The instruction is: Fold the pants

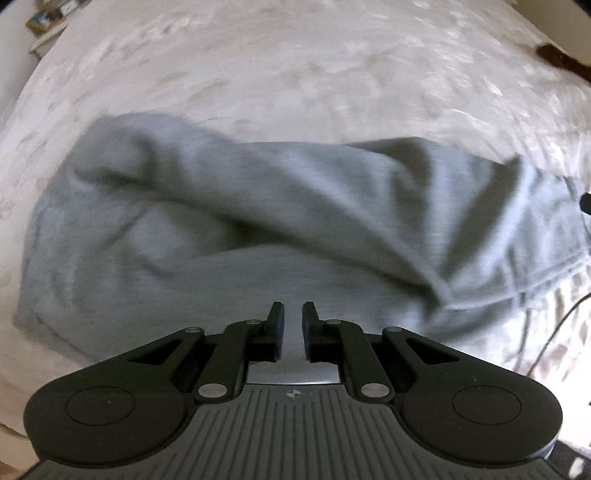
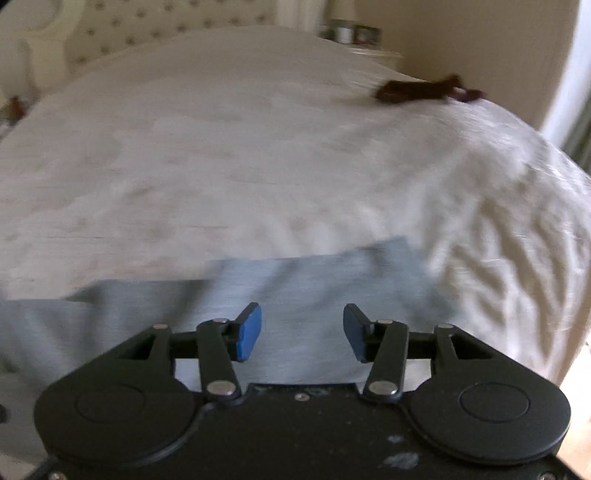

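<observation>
Left wrist view. Nearest to us, the left gripper (image 1: 293, 309) points forward over the grey pants (image 1: 229, 236). Its two fingers stand close together with a narrow gap between the pads, and we see grey cloth through that gap; nothing appears pinched between them. The pants lie directly ahead of the fingertips and spread to both sides of them. A thick fold of the fabric runs diagonally from the far left of the fingers down toward their near right, where it ends in a hemmed corner. To the right of the fingers a thin dark cable (image 1: 554, 328) crosses the bedcover (image 1: 295, 74). Beyond the pants, the pale patterned bedcover fills the view ahead. At its far right edge lies a dark brown item (image 1: 561, 61), well apart from the pants; motion blur keeps us from naming it.

Right wrist view. The right gripper (image 2: 303, 319) has its fingers wide apart, blue pads (image 2: 251, 332) facing each other, holding nothing. The pants (image 2: 314, 284) lie under and just ahead of the fingertips and extend far to their left; their far edge is straight, with a corner ahead and to the right of the fingers. Past that edge we see only the bedcover (image 2: 221, 147). Far ahead and to the right rests the dark brown item (image 2: 424, 90). Farthest ahead, a tufted headboard (image 2: 166, 26) stands to the left, and a bedside table (image 2: 376, 55) with small containers to the right. The frame is blurred.
</observation>
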